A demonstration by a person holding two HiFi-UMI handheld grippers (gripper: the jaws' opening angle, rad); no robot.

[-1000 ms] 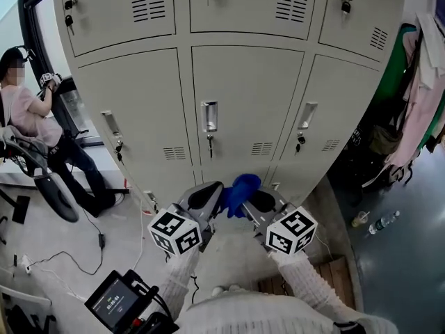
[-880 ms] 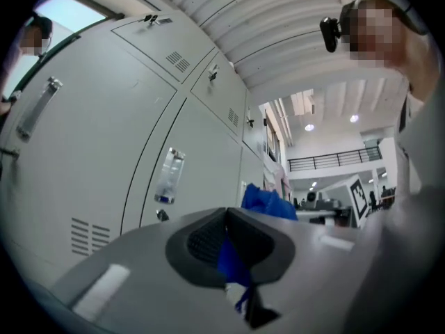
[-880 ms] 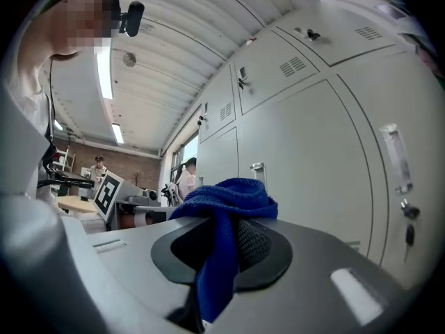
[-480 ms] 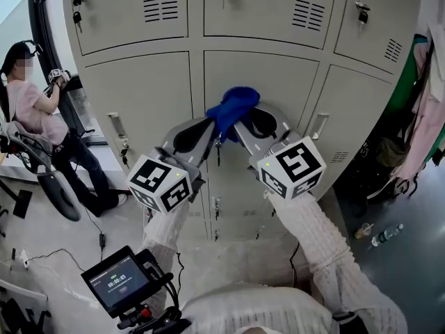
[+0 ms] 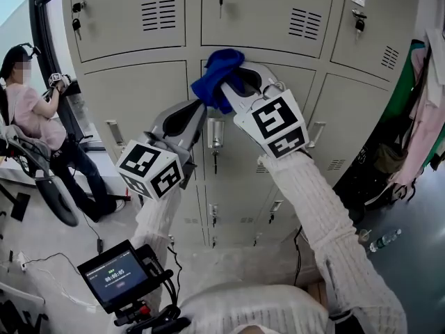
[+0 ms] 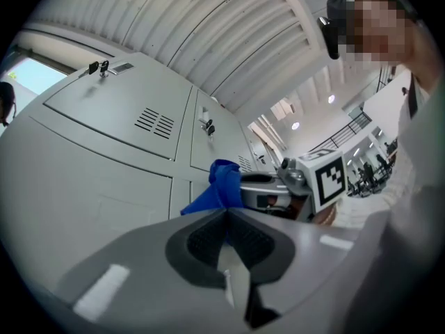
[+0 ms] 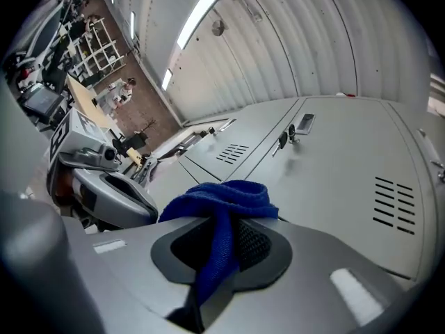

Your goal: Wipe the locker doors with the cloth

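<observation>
Grey locker doors (image 5: pixel 139 89) with vent slots and keyed handles are faced. A person (image 5: pixel 28 103) is seen well left of the left tool (image 5: pixel 198 106), and hung garments (image 5: pixel 427 96) right of the right tool (image 5: pixel 229 83). The blue cloth (image 5: pixel 217 75) is clamped in the right tool, before the middle door's top edge. The left tool's jaws are together just beside the cloth; a pinched edge is possible but unconfirmed. The door behind the cloth is hidden.

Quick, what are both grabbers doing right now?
The left gripper: jaws closed on a corner of the blue cloth.
The right gripper: jaws closed on the blue cloth too.
</observation>
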